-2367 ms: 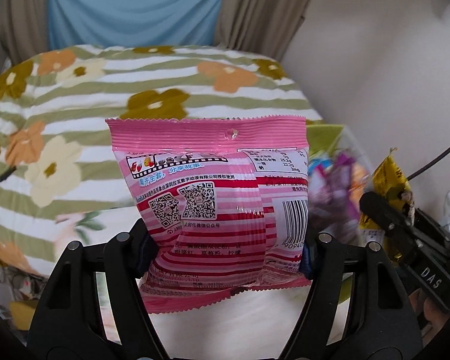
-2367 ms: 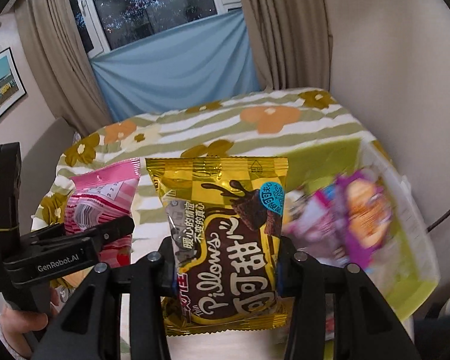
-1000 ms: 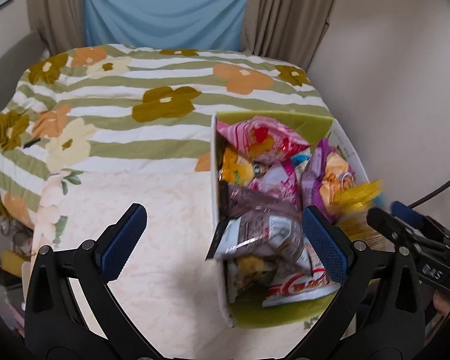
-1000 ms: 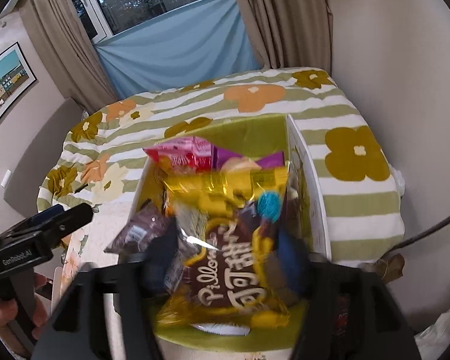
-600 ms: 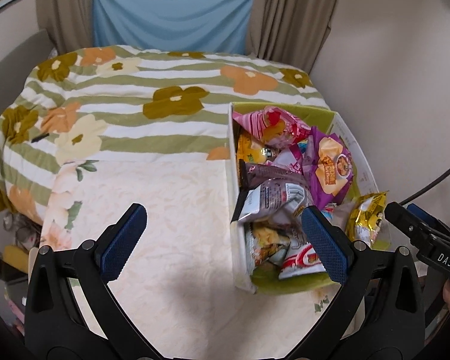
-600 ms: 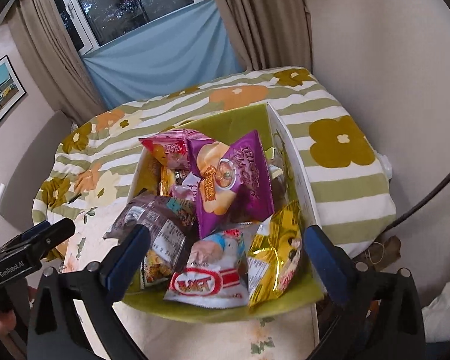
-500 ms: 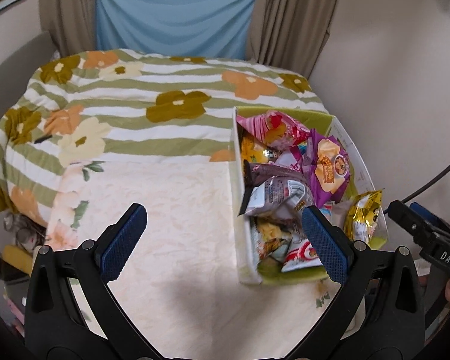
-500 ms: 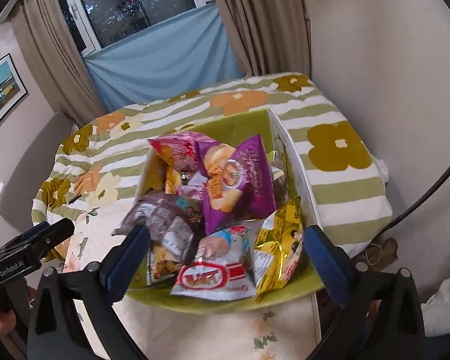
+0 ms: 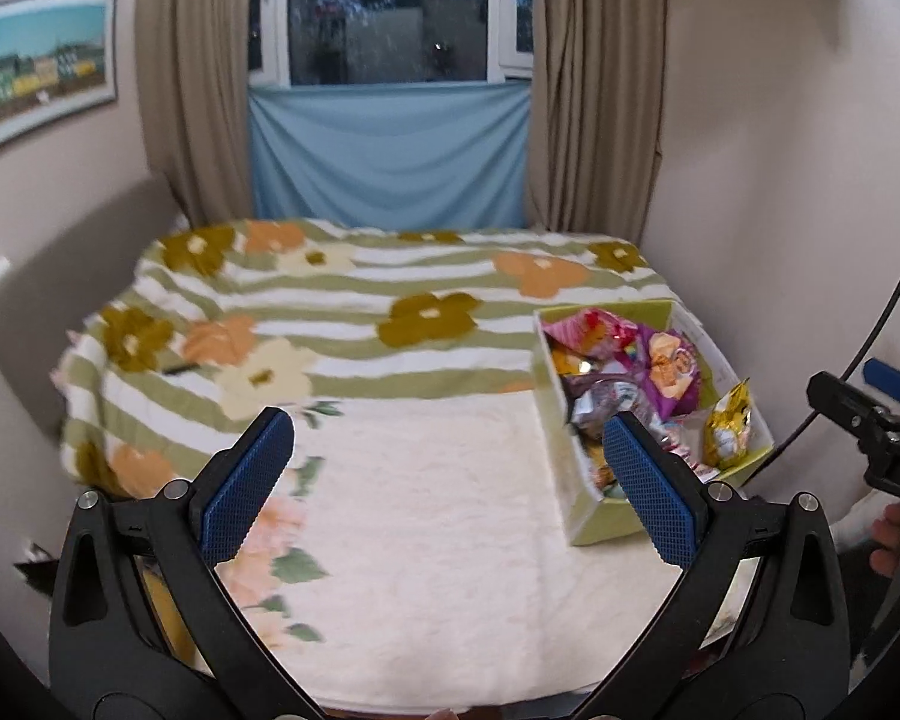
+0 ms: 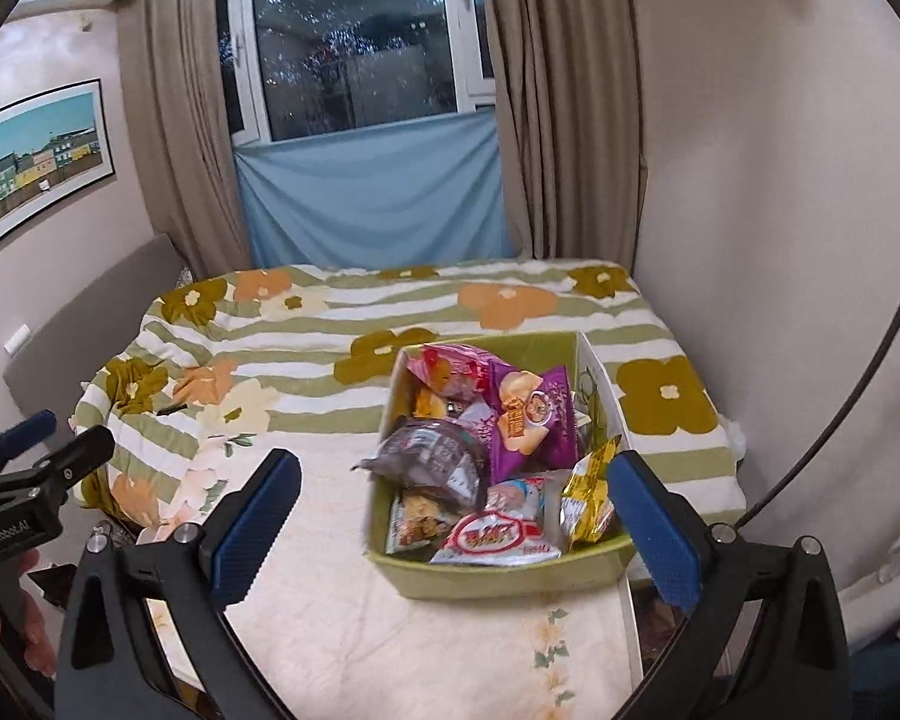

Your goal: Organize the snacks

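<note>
The snacks are contained in one green box, an open-topped rectangular container with pale outer walls and a green lining, which is placed on the cream area of the bedcover toward the bed's right side, near the wall. The box is filled above its rim with sealed packets set at mixed angles. At least six packets can be counted in the right wrist view: one pink packet at the far end, one purple packet leaning upright in the middle, one dark grey-brown packet overhanging the left wall, one gold packet standing against the right wall, one white packet with a red logo lying flat at the near end, and one small orange-printed packet beside it. Further packets are partly hidden beneath these and cannot be counted.

Two grippers are seen. The left gripper is held with its jaws spread wide and nothing between the blue pads. The right gripper is likewise spread to full width above the near end of the box, and nothing is gripped.
</note>
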### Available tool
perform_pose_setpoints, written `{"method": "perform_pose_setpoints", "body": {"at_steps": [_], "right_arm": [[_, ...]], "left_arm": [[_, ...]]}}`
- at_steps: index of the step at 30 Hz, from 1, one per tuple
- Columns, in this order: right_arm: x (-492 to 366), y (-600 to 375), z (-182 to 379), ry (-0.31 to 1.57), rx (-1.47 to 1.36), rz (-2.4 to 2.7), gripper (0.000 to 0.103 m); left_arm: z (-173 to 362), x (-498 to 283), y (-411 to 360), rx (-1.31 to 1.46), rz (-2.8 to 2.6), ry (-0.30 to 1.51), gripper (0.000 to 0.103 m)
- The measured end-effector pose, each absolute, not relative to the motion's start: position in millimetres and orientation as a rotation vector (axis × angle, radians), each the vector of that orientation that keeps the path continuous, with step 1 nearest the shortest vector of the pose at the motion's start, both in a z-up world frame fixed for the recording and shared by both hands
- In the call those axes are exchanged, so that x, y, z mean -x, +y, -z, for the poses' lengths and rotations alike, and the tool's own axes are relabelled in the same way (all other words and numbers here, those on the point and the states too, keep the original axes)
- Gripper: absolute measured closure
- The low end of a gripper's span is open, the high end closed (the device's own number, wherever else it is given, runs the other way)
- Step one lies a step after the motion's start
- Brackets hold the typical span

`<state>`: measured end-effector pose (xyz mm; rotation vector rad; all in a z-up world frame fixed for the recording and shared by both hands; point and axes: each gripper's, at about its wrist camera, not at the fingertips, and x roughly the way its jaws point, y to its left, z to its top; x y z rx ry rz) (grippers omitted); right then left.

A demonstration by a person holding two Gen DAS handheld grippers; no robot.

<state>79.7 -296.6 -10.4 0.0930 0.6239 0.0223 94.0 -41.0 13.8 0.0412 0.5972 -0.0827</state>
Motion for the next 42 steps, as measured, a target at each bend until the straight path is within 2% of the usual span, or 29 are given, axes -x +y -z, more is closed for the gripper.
{"method": "perform_pose_setpoints", "body": {"at_steps": [13, 42], "right_arm": [[-20.6, -264.9, 10.7, 0.605, -0.058, 0.014, 0.001], [-14.5, -249.1, 9.9, 0.595, -0.044, 0.028, 0.001]], "left_arm": [[-18.2, -28.4, -23.3, -0.064, 0.109, 0.552, 0.001], [-18.2, -28.8, -22.1, -0.041, 0.138, 0.545, 0.001]]}}
